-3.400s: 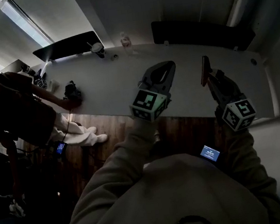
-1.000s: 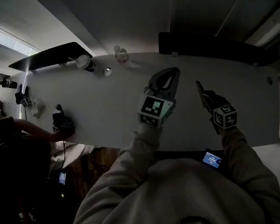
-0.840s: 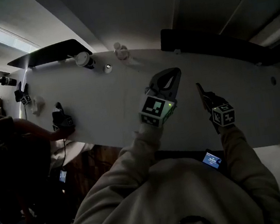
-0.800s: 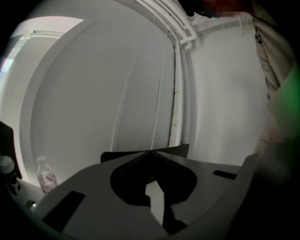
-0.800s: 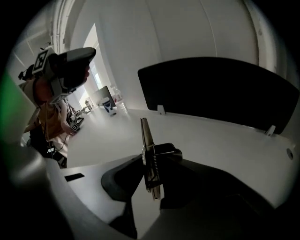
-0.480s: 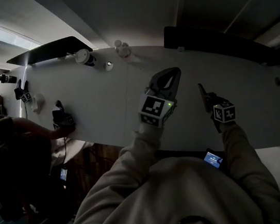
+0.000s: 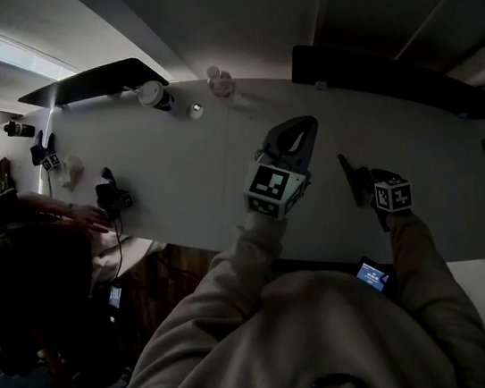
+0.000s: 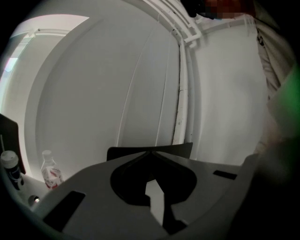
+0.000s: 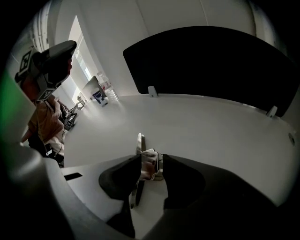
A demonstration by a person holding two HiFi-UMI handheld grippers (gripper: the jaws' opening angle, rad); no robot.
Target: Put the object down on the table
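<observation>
The object is a thin dark flat slab [image 9: 138, 164] with a pale fitting [image 9: 149, 165] on its side. It stands on edge on the white table [image 9: 197, 126], between the jaws of my right gripper [image 9: 150, 158]. Those jaws have just been opening, and the right one stands slightly off the slab. In the head view the slab [image 7: 351, 178] shows just left of the right gripper [image 7: 363, 184]. My left gripper [image 7: 298, 130] hovers over the table's middle, shut and empty, its tips touching in the left gripper view [image 8: 150, 152].
A black divider panel [image 7: 369, 70] lines the table's far edge. A bottle [image 7: 220, 81] and a cup [image 7: 153, 93] stand at the back. At the left, another person's hand [image 7: 84, 219] rests near a black device [image 7: 115, 198].
My right gripper has come down toward the table with the slab, and its jaws have spread. The left gripper dropped slightly. The other person's hand has pulled back from the black device.
</observation>
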